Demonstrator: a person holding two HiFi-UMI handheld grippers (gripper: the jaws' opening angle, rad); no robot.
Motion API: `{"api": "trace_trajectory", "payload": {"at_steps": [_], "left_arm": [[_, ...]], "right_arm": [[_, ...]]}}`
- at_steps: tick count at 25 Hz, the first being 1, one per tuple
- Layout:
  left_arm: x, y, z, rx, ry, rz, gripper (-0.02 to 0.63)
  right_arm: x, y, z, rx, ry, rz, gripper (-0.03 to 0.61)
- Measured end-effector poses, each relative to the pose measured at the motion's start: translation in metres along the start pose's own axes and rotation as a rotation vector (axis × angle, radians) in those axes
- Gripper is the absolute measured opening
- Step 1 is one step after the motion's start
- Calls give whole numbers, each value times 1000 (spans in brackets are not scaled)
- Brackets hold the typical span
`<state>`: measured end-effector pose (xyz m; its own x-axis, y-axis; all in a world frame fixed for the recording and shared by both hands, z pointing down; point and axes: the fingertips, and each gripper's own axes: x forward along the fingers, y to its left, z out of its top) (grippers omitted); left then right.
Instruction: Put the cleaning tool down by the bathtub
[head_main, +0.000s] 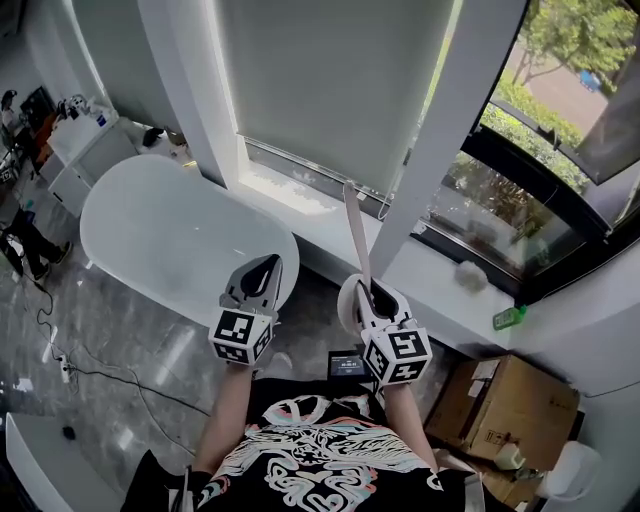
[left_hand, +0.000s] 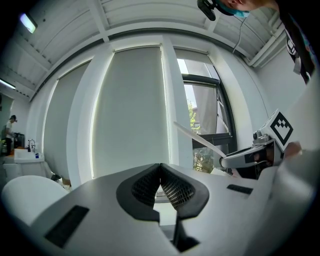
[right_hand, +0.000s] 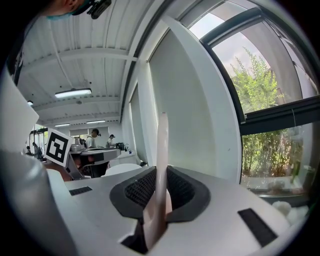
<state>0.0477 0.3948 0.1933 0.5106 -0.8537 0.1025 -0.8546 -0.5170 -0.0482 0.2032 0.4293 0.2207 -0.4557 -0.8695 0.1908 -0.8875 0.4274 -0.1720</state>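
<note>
1. Head view: your right gripper (head_main: 372, 292) clamps the cleaning tool (head_main: 356, 235) low on its pale handle. The tool's long axis runs up and away from you toward the window wall, with the free end beyond the jaws. The bathtub (head_main: 170, 230) lies to the left, nearer your left gripper (head_main: 264, 268), so I judge the tool must go left and down.
2. Left gripper view: the left gripper (left_hand: 160, 186) has its jaws pressed together with nothing between them. The cleaning tool (left_hand: 200, 141) slants across at the right.
3. Right gripper view: the right gripper (right_hand: 159, 192) has its jaws pinching the cleaning tool (right_hand: 161, 150) from both sides, and the handle rises straight ahead.
</note>
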Motion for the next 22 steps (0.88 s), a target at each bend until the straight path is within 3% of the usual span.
{"api": "trace_trajectory", "payload": {"at_steps": [11, 22], "left_arm": [[10, 17, -7, -15, 10, 26, 17], [93, 55, -19, -47, 27, -11, 17]], "right_arm": [[23, -10, -4, -19, 27, 3, 80], [89, -53, -3, 11, 70, -35, 80]]}}
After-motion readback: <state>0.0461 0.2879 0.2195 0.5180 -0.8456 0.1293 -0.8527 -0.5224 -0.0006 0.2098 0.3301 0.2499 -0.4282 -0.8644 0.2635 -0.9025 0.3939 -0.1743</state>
